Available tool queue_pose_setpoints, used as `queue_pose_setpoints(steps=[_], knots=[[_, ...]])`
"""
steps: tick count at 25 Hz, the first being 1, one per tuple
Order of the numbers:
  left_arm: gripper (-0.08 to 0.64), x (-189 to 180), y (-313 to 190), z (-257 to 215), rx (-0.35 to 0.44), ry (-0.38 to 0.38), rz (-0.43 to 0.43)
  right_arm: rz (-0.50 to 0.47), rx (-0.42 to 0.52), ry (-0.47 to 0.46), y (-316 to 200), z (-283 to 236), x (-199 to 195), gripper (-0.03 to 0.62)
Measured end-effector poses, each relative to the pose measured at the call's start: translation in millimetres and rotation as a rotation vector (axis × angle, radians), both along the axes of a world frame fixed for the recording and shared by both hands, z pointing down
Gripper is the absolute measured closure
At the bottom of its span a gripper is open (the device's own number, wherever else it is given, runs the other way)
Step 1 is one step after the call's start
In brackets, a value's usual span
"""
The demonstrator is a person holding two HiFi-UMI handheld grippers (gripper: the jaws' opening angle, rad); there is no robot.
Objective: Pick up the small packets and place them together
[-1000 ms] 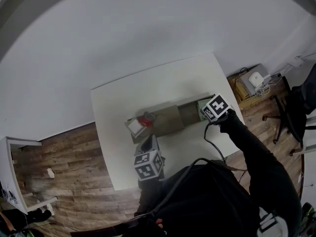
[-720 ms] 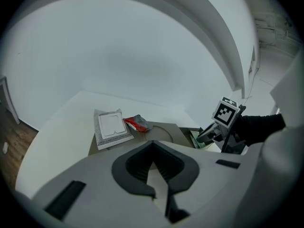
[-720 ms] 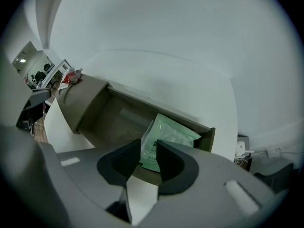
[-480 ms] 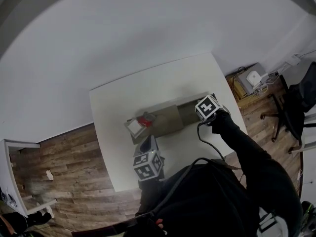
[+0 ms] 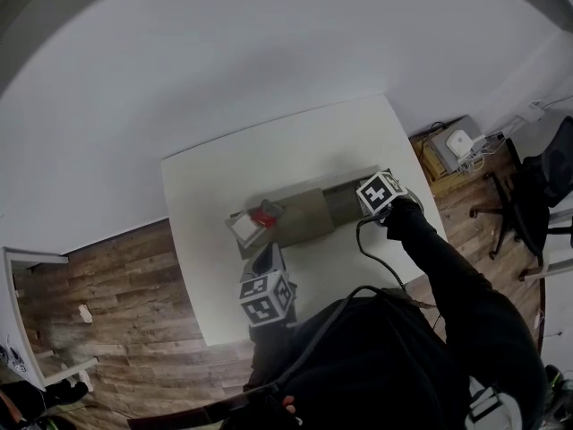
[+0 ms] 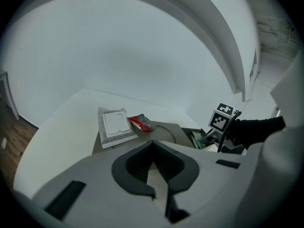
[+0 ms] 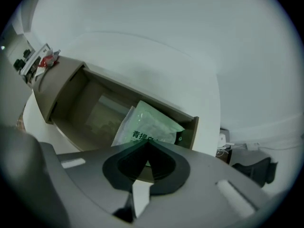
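Gripping stage: right gripper (image 7: 147, 145) jaws, just closed, pinch the green packet (image 7: 152, 125) inside the box (image 7: 66, 87) | left gripper (image 6: 153, 144) jaws together, empty, beside the box | next, likely: lift it straight out, carry to the red packet (image 6: 139, 122) on the box's other end.

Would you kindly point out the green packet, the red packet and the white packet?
green packet (image 7: 154, 122), right gripper view, on its printed face.
red packet (image 6: 139, 122), left gripper view, on the wrapper's middle.
white packet (image 6: 115, 124), left gripper view, on its white square centre.
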State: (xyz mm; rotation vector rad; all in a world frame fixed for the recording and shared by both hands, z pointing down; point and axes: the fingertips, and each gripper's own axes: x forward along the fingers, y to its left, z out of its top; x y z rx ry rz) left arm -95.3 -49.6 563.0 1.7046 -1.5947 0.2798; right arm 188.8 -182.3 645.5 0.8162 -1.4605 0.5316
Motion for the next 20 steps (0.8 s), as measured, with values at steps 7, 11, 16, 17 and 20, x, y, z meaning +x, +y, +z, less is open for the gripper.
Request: queue_pose_setpoints(steps=[7,11,16,17,20], knots=[[0.561,4.0,-1.9,0.9,-0.002,0.003,0.011,0.132,-0.125,-0.349,10.2,-16.1,-18.2,0.534],[0.561,6.3,-2.0,0.7,-0.001,0.007,0.015,0.09,-0.152,-0.349,15.2,-6.5,-26.2,0.471],[0.561,4.0,-1.8,2.3,-0.002,0.017,0.009,0.112,-0.116,-0.245,12.1,3.8,-24.5,0.468],[0.561,3.3,-2.1,2.8,-0.002,0.018,0.008,0.115,-0.112,-0.225,11.7,6.2,-25.3,0.468],[0.561,0.3,-3.2,4.7,-0.004,0.022,0.005,0.116,-0.089,-0.136,10.1,12.9,-23.9,0.459]])
